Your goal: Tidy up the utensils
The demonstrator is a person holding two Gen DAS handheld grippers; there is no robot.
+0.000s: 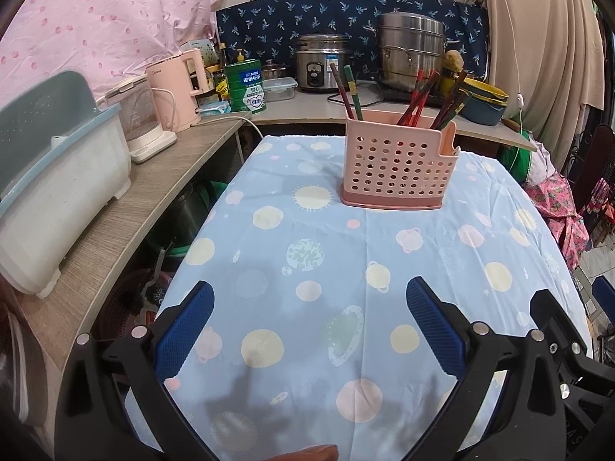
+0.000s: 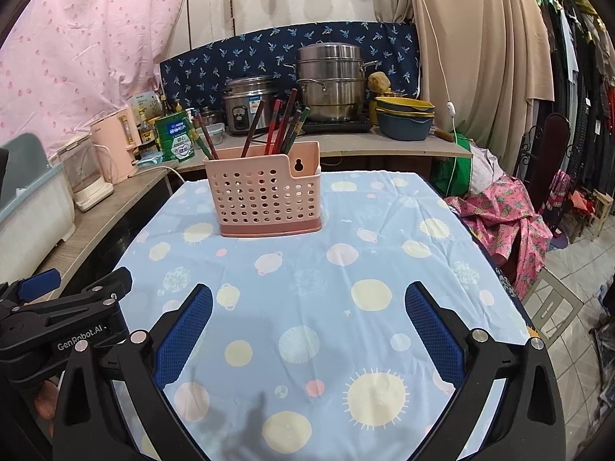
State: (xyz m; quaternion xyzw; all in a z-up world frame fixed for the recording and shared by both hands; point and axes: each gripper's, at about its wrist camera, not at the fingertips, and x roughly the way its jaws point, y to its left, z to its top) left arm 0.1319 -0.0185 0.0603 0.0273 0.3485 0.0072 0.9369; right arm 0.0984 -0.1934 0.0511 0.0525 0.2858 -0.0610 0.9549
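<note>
Both grippers stand wide open and hold nothing: the right gripper [image 2: 308,299] and the left gripper [image 1: 309,296] hang over the blue tablecloth [image 2: 384,230] with planets and suns, blue pads apart. From the right wrist view, the left gripper is seen at 9 o'clock, beside the right one. On the cloth, at 12 o'clock from both grippers and well apart from them, stands the pink perforated utensil holder [image 2: 265,196]. Red and dark chopsticks [image 2: 282,126] stick up from it, tilted. Behind it, on the counter, sit a steel steamer pot [image 2: 332,84] and a rice cooker [image 2: 248,103].
</note>
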